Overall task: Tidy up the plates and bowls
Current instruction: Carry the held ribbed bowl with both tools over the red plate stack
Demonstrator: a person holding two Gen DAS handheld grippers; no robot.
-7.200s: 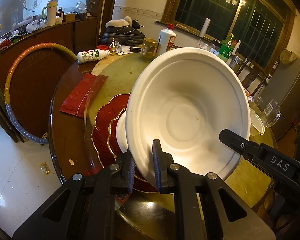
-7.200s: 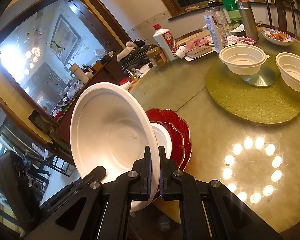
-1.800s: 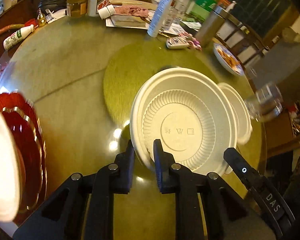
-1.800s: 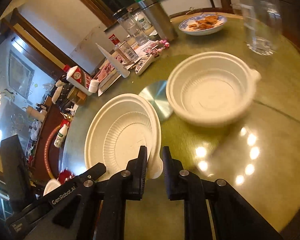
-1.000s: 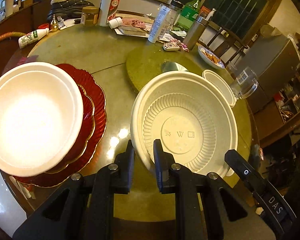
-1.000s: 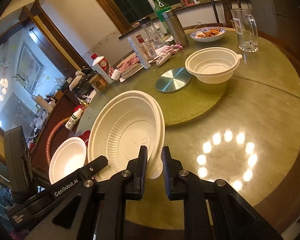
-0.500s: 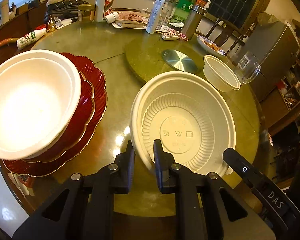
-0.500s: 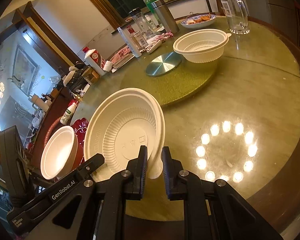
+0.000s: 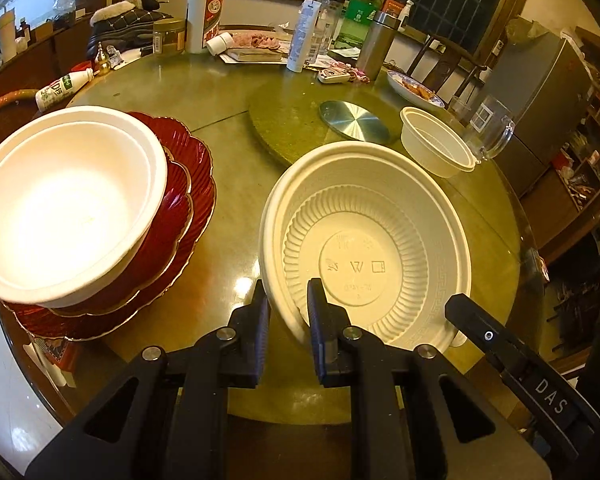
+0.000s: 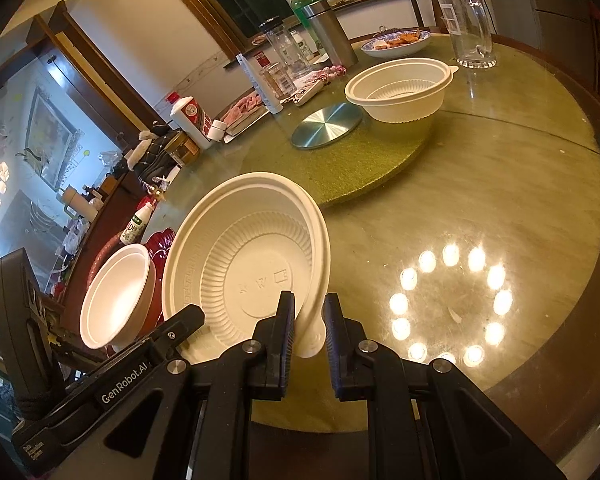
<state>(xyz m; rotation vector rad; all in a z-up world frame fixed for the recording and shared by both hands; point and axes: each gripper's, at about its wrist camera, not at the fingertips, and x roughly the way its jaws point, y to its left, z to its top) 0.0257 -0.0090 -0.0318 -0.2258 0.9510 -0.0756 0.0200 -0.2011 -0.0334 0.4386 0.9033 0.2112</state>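
Ribbed bowl rim pinched by left gripper and right gripper, both angled downward

Home dining room, round table, bottles

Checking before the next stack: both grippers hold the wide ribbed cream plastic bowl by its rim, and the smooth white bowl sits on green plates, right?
Not quite. The smooth white bowl sits on dark red scalloped plates, not green ones; the left wrist view shows it. The rest holds: the left gripper and right gripper both grip the wide ribbed cream plastic bowl by its rim.
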